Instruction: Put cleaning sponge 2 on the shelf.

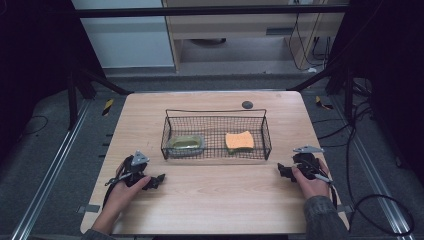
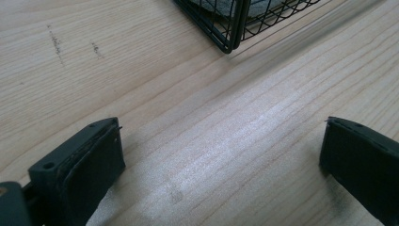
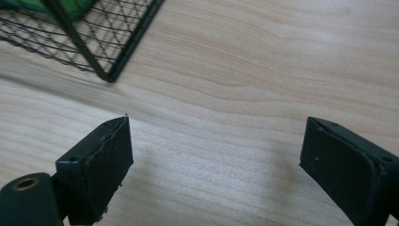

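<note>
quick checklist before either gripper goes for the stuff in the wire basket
1. Left gripper open, nothing between the jaws: ok.
2. Right gripper open, nothing between the jaws: ok.
3. Wire basket upright on the table: ok.
4. Orange sponge lying in the basket's right half, uncovered from above: ok.
5. Green-yellow item in the left half, apart from the sponge: ok; what it is: cannot tell.
6. Both grippers outside the basket, not touching it: ok.

Both the left gripper [image 1: 159,181] and right gripper [image 1: 283,171] sit low, fingers [image 2: 84,165] spread wide, holding nothing.
</note>
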Available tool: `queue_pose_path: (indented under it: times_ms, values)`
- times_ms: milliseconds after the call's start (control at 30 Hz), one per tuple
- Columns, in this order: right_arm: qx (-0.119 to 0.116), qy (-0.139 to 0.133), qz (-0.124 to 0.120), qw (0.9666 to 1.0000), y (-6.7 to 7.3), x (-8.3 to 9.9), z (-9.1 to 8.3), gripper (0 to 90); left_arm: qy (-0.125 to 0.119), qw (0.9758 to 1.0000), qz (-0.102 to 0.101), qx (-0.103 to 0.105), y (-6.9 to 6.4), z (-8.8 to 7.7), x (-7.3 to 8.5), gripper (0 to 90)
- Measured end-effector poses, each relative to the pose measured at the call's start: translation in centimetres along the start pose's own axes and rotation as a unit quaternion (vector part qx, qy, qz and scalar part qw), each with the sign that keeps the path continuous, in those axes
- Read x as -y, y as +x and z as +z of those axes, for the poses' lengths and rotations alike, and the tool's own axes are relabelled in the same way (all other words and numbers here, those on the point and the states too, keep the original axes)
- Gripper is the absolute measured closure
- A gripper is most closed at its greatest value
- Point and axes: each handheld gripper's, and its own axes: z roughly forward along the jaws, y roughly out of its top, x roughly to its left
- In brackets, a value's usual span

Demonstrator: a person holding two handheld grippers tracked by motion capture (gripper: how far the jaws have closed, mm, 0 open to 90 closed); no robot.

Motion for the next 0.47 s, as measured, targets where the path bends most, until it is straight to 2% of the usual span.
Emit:
queue_pose_path:
  times_ms: [133,333,467]
  values:
    - [0.015,-0.008,0.023,0.9996,-0.1,0.4,1.0,8.5,0.0,1.0,0.0,0.0,0.0,0.0,0.0,0.0]
    - [0.02,-0.024,0.024,0.9992,0.0,0.5,1.5,5.3,0.0,1.0,0.0,0.0,0.0,0.0,0.0,0.0]
    - [0.019,-0.022,0.024,0.9993,0.1,0.5,1.5,4.6,0.0,1.0,0.0,0.0,0.0,0.0,0.0,0.0]
